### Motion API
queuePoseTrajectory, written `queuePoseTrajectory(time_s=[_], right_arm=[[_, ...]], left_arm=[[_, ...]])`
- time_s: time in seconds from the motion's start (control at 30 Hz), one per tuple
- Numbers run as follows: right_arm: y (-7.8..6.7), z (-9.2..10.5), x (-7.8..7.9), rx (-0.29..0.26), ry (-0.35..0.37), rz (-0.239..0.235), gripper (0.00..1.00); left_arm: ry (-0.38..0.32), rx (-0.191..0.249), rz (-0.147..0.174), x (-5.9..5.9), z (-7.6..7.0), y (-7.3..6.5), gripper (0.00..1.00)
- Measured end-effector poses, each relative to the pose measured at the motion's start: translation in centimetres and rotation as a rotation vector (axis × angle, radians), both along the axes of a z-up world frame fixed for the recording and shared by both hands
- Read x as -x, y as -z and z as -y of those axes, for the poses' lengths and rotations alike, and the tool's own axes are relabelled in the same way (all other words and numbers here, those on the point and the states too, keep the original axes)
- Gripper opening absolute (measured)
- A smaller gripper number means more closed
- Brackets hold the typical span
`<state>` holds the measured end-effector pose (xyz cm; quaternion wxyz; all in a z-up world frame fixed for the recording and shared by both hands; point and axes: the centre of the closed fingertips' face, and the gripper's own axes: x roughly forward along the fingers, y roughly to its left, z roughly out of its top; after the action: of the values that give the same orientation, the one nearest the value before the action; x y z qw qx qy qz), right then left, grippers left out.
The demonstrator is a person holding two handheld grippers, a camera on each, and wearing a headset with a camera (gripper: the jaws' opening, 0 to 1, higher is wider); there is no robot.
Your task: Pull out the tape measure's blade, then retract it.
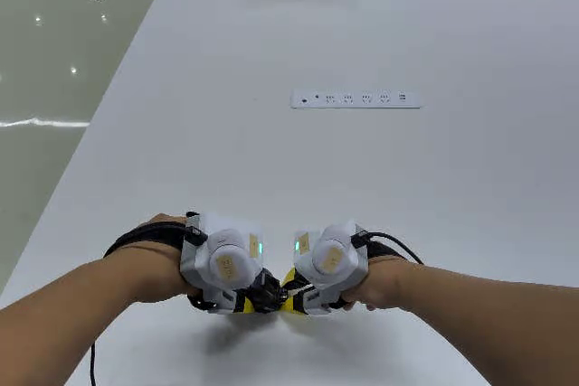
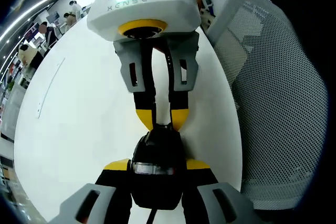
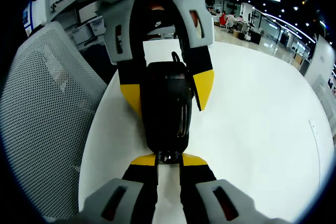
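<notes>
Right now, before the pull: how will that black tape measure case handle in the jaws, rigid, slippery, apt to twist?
Probably rigid: the glossy black tape measure case shows no dent clamped in the left gripper. Possibly slippery: its curved face shows shiny highlights. It might twist under pull, since the right gripper pinches just its narrow end.

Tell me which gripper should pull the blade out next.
Right. The right gripper pinches the tape measure's front tip, ready to draw away. The left gripper clamps its body from both sides, so it likely serves better as the anchor.
</notes>
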<state>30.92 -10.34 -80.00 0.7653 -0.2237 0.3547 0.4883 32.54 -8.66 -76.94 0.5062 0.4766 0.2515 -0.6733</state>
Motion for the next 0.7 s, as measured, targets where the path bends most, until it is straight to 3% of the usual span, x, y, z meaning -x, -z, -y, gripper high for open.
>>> queuePoseTrajectory(time_s=[0.57, 0.67, 0.7], right_arm=[[-0.1, 1.0, 0.1, -0.003, 0.007, -0.019, 0.12], [-0.1, 1.1, 0.2, -0.017, 0.034, -0.040, 0.13], [-0.1, 0.9, 0.2, -0.003, 0.012, -0.024, 0.14]], left_arm=[[-0.028, -0.004, -0.025, -0.2, 0.0, 0.0, 0.33], [-0.039, -0.006, -0.029, -0.2, 0.0, 0.0, 0.33], [-0.034, -0.006, -0.025, -0.2, 0.0, 0.0, 0.33]])
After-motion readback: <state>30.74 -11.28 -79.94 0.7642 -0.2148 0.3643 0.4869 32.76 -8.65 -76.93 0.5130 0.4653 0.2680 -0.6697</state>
